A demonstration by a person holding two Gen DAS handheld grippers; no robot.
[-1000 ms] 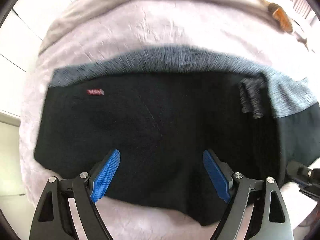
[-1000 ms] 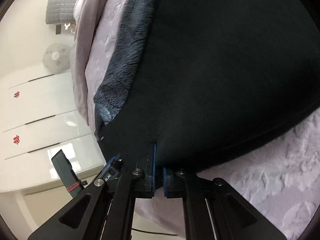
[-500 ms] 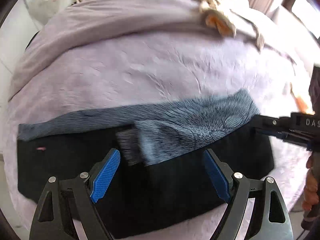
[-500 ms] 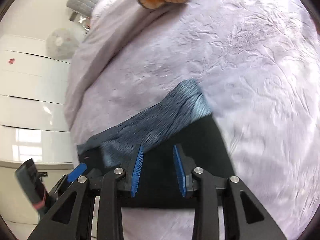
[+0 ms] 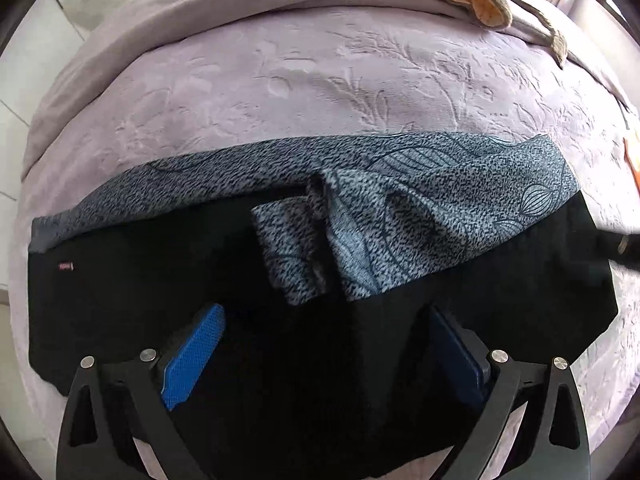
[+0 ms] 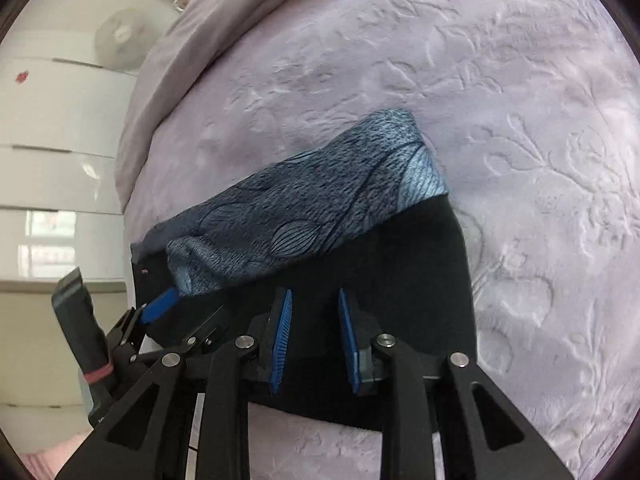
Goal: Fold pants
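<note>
Pants [image 5: 280,360] lie folded, near edge hidden behind both gaping, empty claws: left claw [image 5: 324,352], right claw [image 6: 314,340]

Black pants [image 5: 132,292], folded flat on bed; grey patterned lining turned out along far edge.

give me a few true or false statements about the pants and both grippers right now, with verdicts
1. The pants lie on a lilac embossed bedspread. True.
2. The left gripper is clamped shut on the pants. False: its jaws are wide open above the black fabric.
3. A blue-grey patterned part of the pants shows along their far edge. True.
4. The right gripper holds a slipper. False: it is open and holds nothing.
5. The pants are bright red. False: mostly black.
</note>
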